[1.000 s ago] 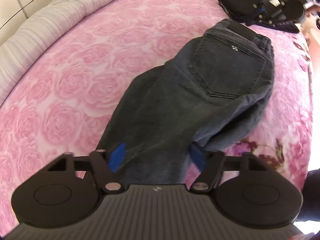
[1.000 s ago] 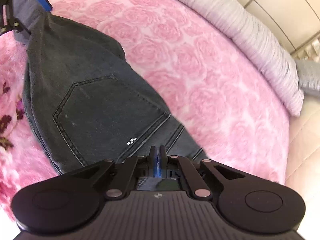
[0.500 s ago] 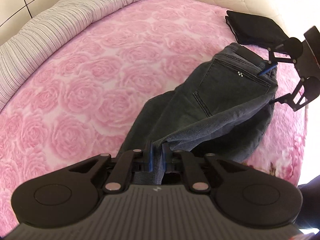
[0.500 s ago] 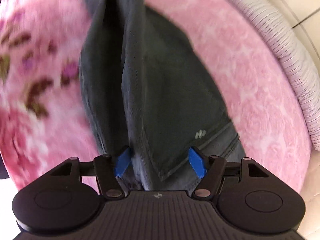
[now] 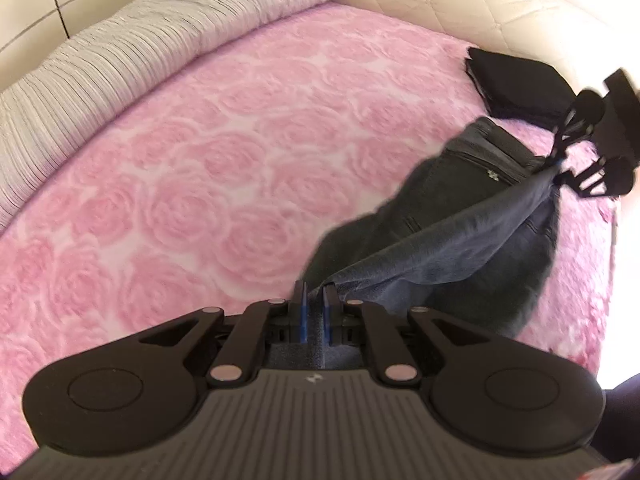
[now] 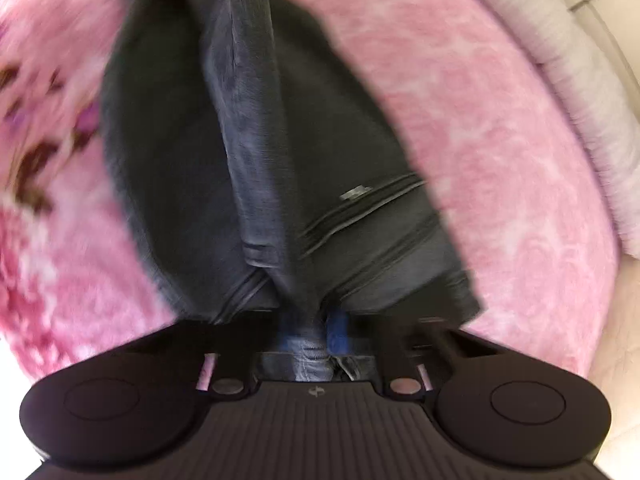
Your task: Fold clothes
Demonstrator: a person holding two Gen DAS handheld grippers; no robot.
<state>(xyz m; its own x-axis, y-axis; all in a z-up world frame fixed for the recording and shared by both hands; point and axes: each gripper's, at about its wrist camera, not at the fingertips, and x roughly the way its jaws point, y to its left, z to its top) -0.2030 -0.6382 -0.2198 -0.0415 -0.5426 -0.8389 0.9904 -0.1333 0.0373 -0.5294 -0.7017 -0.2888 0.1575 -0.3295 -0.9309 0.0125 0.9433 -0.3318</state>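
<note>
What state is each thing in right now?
Left gripper: shut on the jeans.
Right gripper: shut on the jeans.
Jeans: pinched at both ends, partly lifted off the pink blanket.
Black garment: folded, lying by the headboard.
Striped pillow: lying along the edge.

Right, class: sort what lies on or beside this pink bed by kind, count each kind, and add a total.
Jeans: 1
Folded black garments: 1
Pink rose bedspreads: 1
Striped grey bolsters: 1
Grippers, left gripper and right gripper, jaws shut on the jeans: 2
Total: 6
</note>
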